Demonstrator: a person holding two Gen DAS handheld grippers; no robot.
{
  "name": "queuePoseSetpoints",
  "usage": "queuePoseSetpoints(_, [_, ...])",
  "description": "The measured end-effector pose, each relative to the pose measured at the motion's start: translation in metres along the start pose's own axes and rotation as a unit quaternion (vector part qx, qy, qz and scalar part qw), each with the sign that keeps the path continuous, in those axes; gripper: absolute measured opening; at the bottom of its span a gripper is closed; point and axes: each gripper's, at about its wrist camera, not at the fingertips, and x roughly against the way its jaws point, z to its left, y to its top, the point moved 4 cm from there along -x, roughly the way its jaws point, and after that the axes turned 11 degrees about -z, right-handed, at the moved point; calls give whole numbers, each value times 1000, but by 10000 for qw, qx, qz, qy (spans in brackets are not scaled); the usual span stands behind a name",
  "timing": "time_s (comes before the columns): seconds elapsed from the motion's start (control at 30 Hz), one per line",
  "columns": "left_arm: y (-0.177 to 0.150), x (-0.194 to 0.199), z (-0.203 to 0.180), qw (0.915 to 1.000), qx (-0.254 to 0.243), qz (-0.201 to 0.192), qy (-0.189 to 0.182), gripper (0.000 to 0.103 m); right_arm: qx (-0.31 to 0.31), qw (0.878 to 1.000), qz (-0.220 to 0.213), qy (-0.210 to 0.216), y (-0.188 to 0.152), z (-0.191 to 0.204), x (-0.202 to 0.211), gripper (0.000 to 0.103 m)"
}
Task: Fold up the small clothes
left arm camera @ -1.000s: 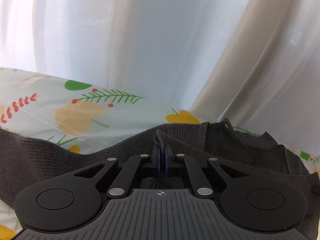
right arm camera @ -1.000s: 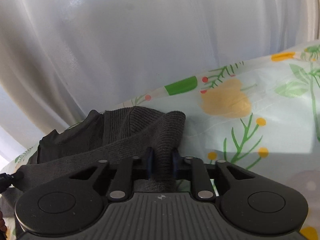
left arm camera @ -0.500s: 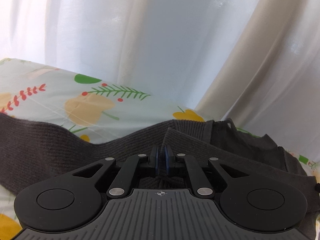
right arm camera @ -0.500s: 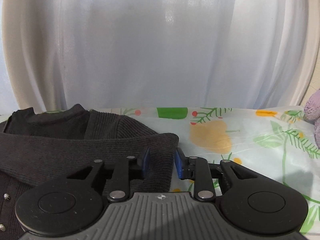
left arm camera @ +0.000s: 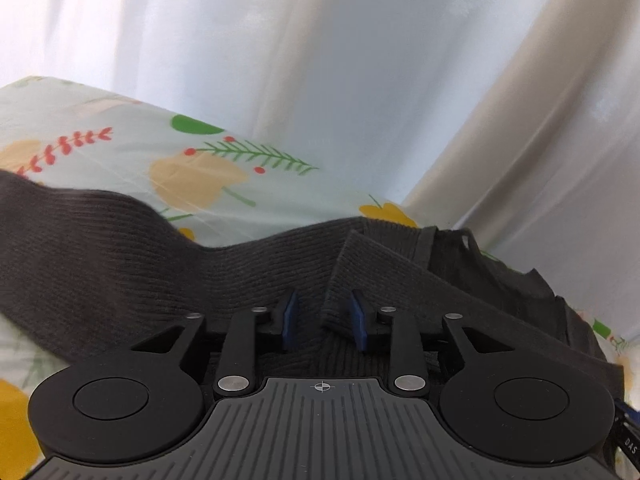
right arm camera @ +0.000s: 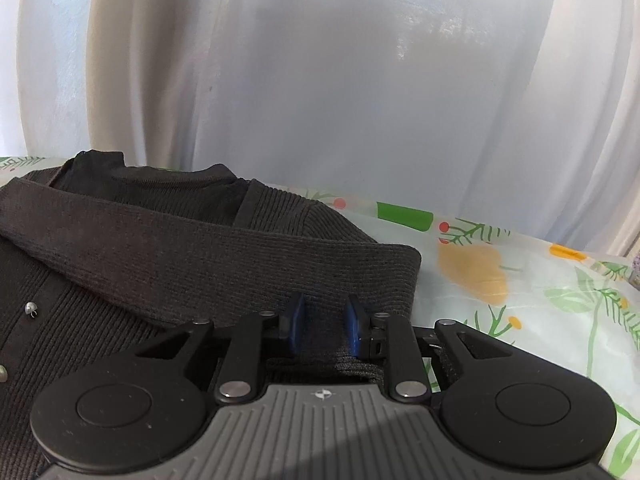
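Left gripper (left arm camera: 323, 314) sits low over the cardigan (left arm camera: 120, 248), jaws spread, blue pads (left arm camera: 289, 318) clear of each other with knit lying between them; a sleeve edge runs up just inside the right pad, contact hard to judge. Right gripper (right arm camera: 322, 326) is also low and level, jaws parted, pads (right arm camera: 353, 330) either side of the sleeve (right arm camera: 240, 256) fabric, not pinching it as far as I can see. Both point toward the curtain (right arm camera: 340, 80). Cardigan is dark grey ribbed knit, lying flat on the floral sheet (right arm camera: 520, 280); in the right view the sleeve is folded diagonally across the body, ending in a squared fold at the right edge, neckline (right arm camera: 152, 178) at the far side, small metal snaps (right arm camera: 30, 309) down the front at left. In the left view the other sleeve stretches off to the left over the sheet (left arm camera: 120, 152), and a folded band crosses toward the right. Sheet is pale green, smooth, slightly glossy, with yellow, green and red plant prints. Curtain is sheer white with soft vertical folds. Gripper bodies hide the near part of the cardigan in both views; its lower hem is out of sight. A purplish object at the right frame edge is cut off, unidentifiable.
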Motion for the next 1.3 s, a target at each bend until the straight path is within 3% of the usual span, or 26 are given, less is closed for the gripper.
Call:
queuePoseSetpoints(0.07, [12, 21, 25, 9990, 373, -234, 109, 58, -554, 9982, 67, 197, 4, -6, 12, 31])
queuePoseSetpoints(0.17, [35, 56, 82, 9916, 985, -720, 426, 72, -1266, 9904, -107, 548, 6, -12, 39, 43])
queuePoseSetpoints(0.23, [49, 75, 126, 9830, 1215, -1001, 948, 73, -1466, 9864, -203, 718, 4, -11, 56, 61])
queuePoseSetpoints(0.33, [64, 89, 195, 9653, 1562, -1127, 1763, 69, -1712, 9811, -130, 890, -2, -7, 73, 63])
queuePoseSetpoints(0.4, [68, 91, 237, 9521, 2019, -1135, 1998, 63, -1895, 9772, -43, 957, -6, -3, 77, 63])
queuePoseSetpoints(0.43, [68, 92, 258, 9447, 2314, -1130, 2029, 63, -1962, 9757, -27, 975, -6, -2, 78, 63])
queuePoseSetpoints(0.5, [64, 89, 288, 9310, 2806, -1129, 2043, 51, -2078, 9731, -12, 992, -7, 0, 79, 63])
queuePoseSetpoints(0.6, [60, 78, 315, 9201, 3261, -1119, 1861, 36, -2211, 9704, -11, 974, -6, 2, 80, 61])
queuePoseSetpoints(0.7, [60, 73, 329, 9059, 3688, -1271, 1647, 33, -2204, 9712, 27, 906, -3, 3, 80, 59])
queuePoseSetpoints(0.77, [55, 76, 337, 8873, 4113, -1371, 1573, 33, -2266, 9697, 68, 916, -2, 3, 79, 59])
queuePoseSetpoints(0.83, [50, 75, 342, 8768, 4344, -1484, 1434, 32, -2391, 9663, 103, 948, -1, 1, 80, 59])
queuePoseSetpoints(0.87, [49, 75, 345, 8745, 4383, -1517, 1415, 24, -2426, 9654, 107, 949, -1, 1, 80, 59])
queuePoseSetpoints(0.9, [48, 73, 348, 8742, 4380, -1504, 1464, 9, -2431, 9654, 105, 938, -1, 1, 81, 59])
queuePoseSetpoints(1.07, [49, 73, 346, 8825, 4194, -1564, 1444, 9, -2375, 9673, 122, 881, -2, 0, 84, 59])
queuePoseSetpoints(1.13, [59, 77, 330, 9008, 3742, -1696, 1404, 9, -2380, 9674, 134, 853, -3, 0, 85, 58])
queuePoseSetpoints(1.17, [66, 79, 316, 9141, 3408, -1749, 1327, 8, -2374, 9677, 133, 838, -3, 0, 86, 58])
queuePoseSetpoints(1.23, [82, 84, 278, 9408, 2610, -1892, 1048, 8, -2368, 9680, 126, 825, -3, 1, 87, 56])
queuePoseSetpoints(1.3, [94, 91, 226, 9615, 1744, -2031, 625, 8, -2381, 9677, 110, 821, -3, 1, 88, 55])
